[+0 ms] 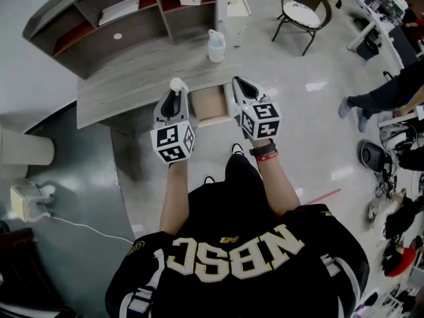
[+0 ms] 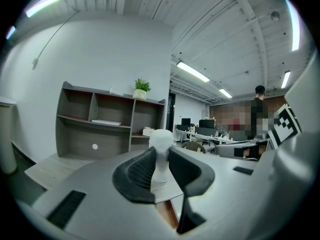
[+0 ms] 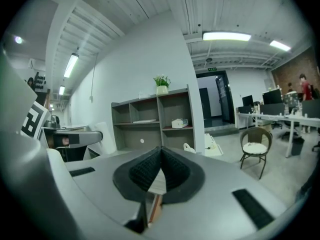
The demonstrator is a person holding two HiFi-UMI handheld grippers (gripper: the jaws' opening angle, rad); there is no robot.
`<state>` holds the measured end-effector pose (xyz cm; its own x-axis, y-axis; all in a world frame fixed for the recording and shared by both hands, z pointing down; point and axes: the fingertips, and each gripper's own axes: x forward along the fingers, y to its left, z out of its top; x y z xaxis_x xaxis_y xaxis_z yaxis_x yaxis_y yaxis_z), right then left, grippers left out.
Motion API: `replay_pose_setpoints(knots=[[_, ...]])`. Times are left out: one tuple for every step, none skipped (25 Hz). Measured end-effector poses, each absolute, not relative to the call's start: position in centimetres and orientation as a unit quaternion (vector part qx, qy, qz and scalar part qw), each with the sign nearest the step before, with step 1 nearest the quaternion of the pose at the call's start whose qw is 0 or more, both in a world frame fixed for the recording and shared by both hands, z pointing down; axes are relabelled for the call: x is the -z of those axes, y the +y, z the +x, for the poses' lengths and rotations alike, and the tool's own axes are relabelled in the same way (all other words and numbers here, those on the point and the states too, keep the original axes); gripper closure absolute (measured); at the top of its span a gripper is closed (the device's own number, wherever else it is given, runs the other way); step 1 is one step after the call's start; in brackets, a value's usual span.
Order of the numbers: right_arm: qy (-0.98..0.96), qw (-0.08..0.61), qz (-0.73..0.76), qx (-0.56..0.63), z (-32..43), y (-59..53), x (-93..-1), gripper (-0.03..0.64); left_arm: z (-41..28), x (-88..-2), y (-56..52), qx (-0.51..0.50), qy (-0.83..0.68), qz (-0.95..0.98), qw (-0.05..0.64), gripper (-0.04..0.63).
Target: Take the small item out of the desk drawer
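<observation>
**Small item (image 2: 161, 139) clamped at desk drawer (image 1: 211, 106)**

Left gripper (image 2: 161, 156) points level, with its jaws clenched on the white item over the desk (image 1: 126, 85) edge, just beside the open drawer. Right gripper (image 3: 161, 150) tilts slightly downward over the drawer, its jaws pressed together and empty. Shelf unit (image 1: 119, 18) stands on the desk. The floor (image 1: 311, 111) is glossy.

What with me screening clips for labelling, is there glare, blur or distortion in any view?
Head view: evenly lit and sharp, with bright reflections on the glossy floor. Left gripper view: heavy fisheye, dark corners, the white item close up slightly soft. Right gripper view: same fisheye, the ceiling lamp blown out.
</observation>
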<state>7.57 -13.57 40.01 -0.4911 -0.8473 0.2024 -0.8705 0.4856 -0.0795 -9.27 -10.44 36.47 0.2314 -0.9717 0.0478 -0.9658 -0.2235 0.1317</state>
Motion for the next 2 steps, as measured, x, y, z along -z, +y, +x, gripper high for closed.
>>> replay_pose_setpoints(knots=[[-0.863, 0.070, 0.493, -0.087, 7.30, -14.02, -40.20, 0.611, -9.46, -36.48, -10.70, 0.023, -0.621, 0.781, 0.066, 0.503], [-0.866, 0.071, 0.487, -0.088, 7.02, -14.49, -40.39, 0.611, -9.67, -36.48, -10.96, 0.024, -0.623, 0.780, 0.065, 0.503]])
